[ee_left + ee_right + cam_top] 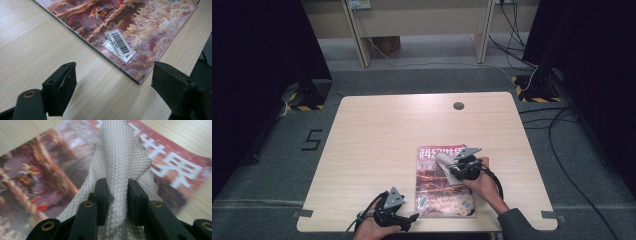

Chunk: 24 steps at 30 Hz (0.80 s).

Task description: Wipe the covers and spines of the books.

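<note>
Right fingers [116, 195] clench the grey cloth [120, 157] over the magazine [50, 177]; left fingers [113, 85] released.

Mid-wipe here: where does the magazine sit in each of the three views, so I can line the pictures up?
High view: the magazine lies flat at the table's near edge, centre-right, under the right gripper.
Left gripper view: its barcode corner fills the upper middle, beyond the open jaws, untouched.
Right gripper view: its cover spreads across the picture beneath the grey cloth.
Shared landmark: the white title characters on red.
</note>
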### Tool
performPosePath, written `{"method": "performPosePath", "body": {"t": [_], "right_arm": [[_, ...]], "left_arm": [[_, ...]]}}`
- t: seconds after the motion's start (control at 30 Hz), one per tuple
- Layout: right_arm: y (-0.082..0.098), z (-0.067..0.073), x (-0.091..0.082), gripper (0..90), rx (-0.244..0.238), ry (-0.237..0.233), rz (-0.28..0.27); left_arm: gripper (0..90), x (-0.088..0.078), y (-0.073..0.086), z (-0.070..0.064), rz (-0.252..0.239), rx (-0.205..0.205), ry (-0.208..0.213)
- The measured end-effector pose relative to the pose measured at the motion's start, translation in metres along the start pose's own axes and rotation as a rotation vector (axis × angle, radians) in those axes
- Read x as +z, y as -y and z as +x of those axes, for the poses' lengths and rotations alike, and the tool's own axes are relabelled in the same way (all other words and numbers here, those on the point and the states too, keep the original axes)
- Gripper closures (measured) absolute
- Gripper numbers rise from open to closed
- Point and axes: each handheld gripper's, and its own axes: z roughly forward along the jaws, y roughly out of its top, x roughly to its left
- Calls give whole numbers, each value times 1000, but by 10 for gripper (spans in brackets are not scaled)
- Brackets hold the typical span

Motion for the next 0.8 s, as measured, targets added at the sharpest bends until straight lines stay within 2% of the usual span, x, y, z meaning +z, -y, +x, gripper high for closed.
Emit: {"method": "performPosePath", "body": {"t": [0.2,0.3,0.37,0.43,0.5,0.63,0.67,0.77,0.8], "right_arm": [[9,-14,-8,724,38,37,-1],[13,-17,-11,724,49,39,-3],[14,-15,-12,726,38,43,-2],[15,-12,-13,726,28,31,1],[17,-5,-14,726,33,-7,2],[19,10,-16,726,-8,-41,2],[20,11,-16,726,-15,-48,-2],[22,8,-16,726,7,-63,-10],[22,6,-17,725,8,-50,-8]], "left_arm": [[248,1,0,-2,-3,17,13],[264,2,1,-3,6,21,16],[273,2,0,-3,3,24,17],[283,2,0,-3,0,25,16],[297,2,1,-3,1,31,15],[305,3,1,-3,6,34,11],[304,3,1,-3,7,37,12],[300,3,0,-3,7,33,11],[296,3,1,-3,9,34,10]]}}
